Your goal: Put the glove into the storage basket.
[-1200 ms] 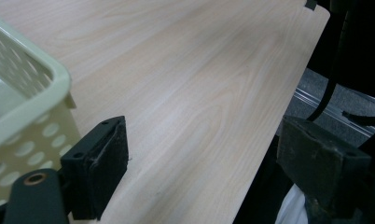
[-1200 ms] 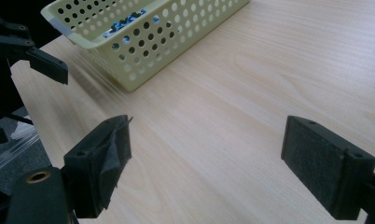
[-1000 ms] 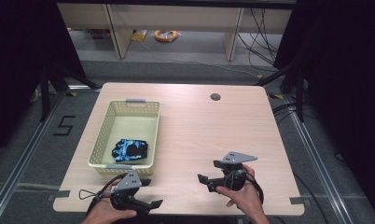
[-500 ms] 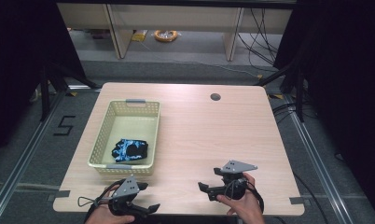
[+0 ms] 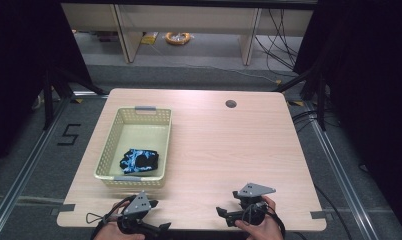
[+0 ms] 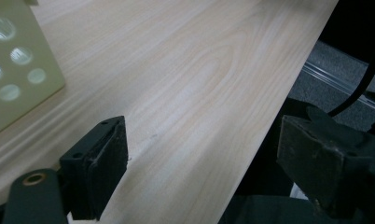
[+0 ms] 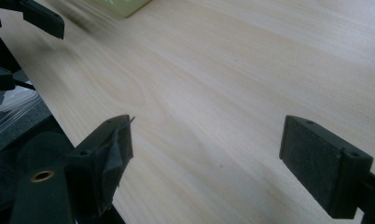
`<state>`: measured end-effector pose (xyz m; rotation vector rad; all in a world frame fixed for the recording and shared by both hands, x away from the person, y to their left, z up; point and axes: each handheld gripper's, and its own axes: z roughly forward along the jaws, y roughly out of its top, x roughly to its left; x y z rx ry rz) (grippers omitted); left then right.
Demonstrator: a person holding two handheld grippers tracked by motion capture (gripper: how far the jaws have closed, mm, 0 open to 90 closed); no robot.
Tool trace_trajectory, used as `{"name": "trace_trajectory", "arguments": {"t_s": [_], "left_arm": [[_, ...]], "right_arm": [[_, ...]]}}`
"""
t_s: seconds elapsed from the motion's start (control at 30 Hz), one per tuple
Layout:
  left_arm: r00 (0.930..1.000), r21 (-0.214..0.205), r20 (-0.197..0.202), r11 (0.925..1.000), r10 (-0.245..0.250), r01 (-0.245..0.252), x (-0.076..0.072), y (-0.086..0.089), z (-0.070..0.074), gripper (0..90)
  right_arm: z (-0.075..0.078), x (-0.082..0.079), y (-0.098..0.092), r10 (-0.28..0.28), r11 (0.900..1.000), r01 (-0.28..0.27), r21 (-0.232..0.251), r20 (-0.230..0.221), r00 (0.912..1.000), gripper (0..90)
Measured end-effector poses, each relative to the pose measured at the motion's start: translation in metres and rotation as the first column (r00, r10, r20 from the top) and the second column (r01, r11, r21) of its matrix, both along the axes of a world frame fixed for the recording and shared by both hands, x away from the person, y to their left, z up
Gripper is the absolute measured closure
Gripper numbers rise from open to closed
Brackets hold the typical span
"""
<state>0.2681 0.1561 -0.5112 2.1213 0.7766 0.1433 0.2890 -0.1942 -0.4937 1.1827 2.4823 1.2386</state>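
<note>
My left gripper (image 5: 161, 228) and right gripper (image 5: 223, 214): fingers apart, empty, low over the surface (image 5: 229, 145) near its front edge. Black-and-blue cloth (image 5: 140, 160) lies in the basket (image 5: 114, 145), at its near end

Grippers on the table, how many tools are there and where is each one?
2. The left tool is at the near table edge, just in front of the pale yellow perforated plastic basket, jaws open. The right tool is at the near edge further right, jaws open.
</note>
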Motion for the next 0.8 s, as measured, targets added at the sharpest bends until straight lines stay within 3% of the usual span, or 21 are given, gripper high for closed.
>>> {"name": "trace_trajectory", "arguments": {"t_s": [0.07,0.1,0.17,0.27,0.33,0.43,0.47,0.57,0.63,0.8], "left_arm": [[0.9998,0.001,0.002,0.9998,-0.018,0.018,-0.0007,-0.0013,-0.0017,15.7],[0.9996,0.029,-0.003,0.9992,-0.029,0.029,0.0000,-0.0009,-0.0023,15.8],[0.9997,0.017,-0.011,0.9996,-0.022,0.022,-0.0008,-0.0036,-0.0032,15.8],[0.9995,0.020,0.008,0.9993,-0.030,0.030,-0.0003,-0.0041,-0.0041,15.8],[0.9987,0.042,0.018,0.9980,-0.049,0.048,0.0003,-0.0035,-0.0024,15.8],[0.9997,0.013,0.005,0.9996,-0.025,0.025,-0.0020,-0.0059,-0.0031,15.8],[0.9997,0.018,0.004,0.9995,-0.026,0.026,-0.0018,-0.0059,-0.0034,15.8],[0.9994,0.039,0.010,0.9987,-0.032,0.032,-0.0004,-0.0049,-0.0035,15.8],[0.9997,0.017,0.005,0.9996,-0.023,0.023,-0.0007,-0.0059,-0.0040,15.8],[0.9992,0.044,0.015,0.9984,-0.037,0.036,0.0018,-0.0037,-0.0032,15.8]], "right_arm": [[-0.0015,-0.0030,-0.0009,-0.019,0.9998,0.019,-0.007,0.009,0.9998,17.8],[-0.0017,-0.0040,-0.0019,-0.016,0.9998,0.016,-0.013,0.004,0.9999,17.8],[-0.0037,-0.0056,-0.0017,-0.008,1.0000,0.008,0.000,-0.007,0.9999,17.8],[-0.0048,-0.0082,-0.0015,-0.020,0.9996,0.019,-0.019,-0.005,0.9998,17.9],[-0.0059,-0.0073,-0.0018,0.012,0.9998,-0.012,-0.016,-0.010,0.9999,18.0],[-0.0053,-0.0078,-0.0020,0.000,0.9995,0.000,-0.031,0.001,1.0000,18.1],[-0.0044,-0.0094,-0.0013,-0.015,0.9996,0.015,-0.026,-0.019,0.9997,18.1],[-0.0058,-0.0071,-0.0029,-0.006,0.9991,0.006,-0.043,0.006,1.0000,18.1],[-0.0066,-0.0066,-0.0030,-0.004,0.9991,0.004,-0.042,0.004,1.0000,18.1],[-0.0069,-0.0060,-0.0038,-0.008,0.9991,0.009,-0.043,0.005,1.0000,18.1]]}}
